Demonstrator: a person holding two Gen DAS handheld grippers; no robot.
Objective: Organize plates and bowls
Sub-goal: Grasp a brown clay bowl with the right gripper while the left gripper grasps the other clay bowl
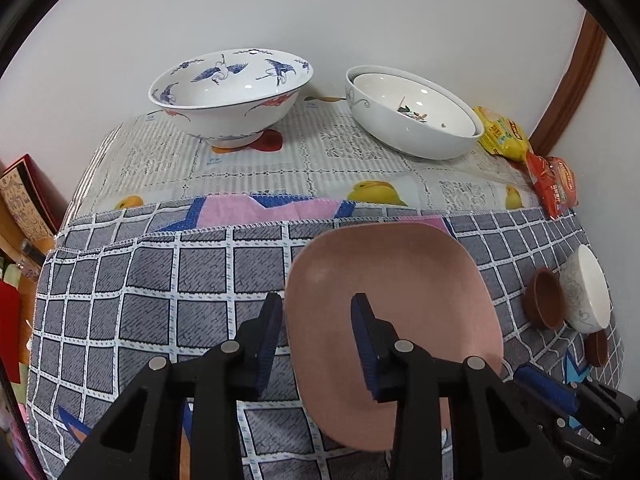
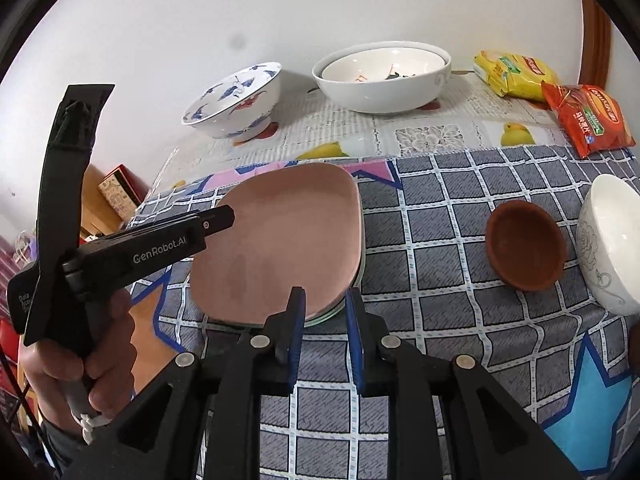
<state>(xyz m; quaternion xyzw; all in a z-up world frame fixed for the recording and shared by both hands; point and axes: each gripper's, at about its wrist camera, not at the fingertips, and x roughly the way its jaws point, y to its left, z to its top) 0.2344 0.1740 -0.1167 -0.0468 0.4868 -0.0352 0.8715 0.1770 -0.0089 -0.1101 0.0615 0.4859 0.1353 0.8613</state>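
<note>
Mostly a grey checked cloth (image 2: 440, 240) covers the table by the white wall (image 1: 360, 12), both grippers (image 1: 318, 340) (image 2: 326, 328) spread over it.

I see a plain white wall (image 1: 360, 12) rising directly behind the table (image 1: 248, 168). Right of the table, brown wooden trim (image 1: 576, 80) runs up that wall. Left of the table, a red box (image 1: 28, 192) stands low, beside a wooden surface (image 2: 100, 204).
</note>
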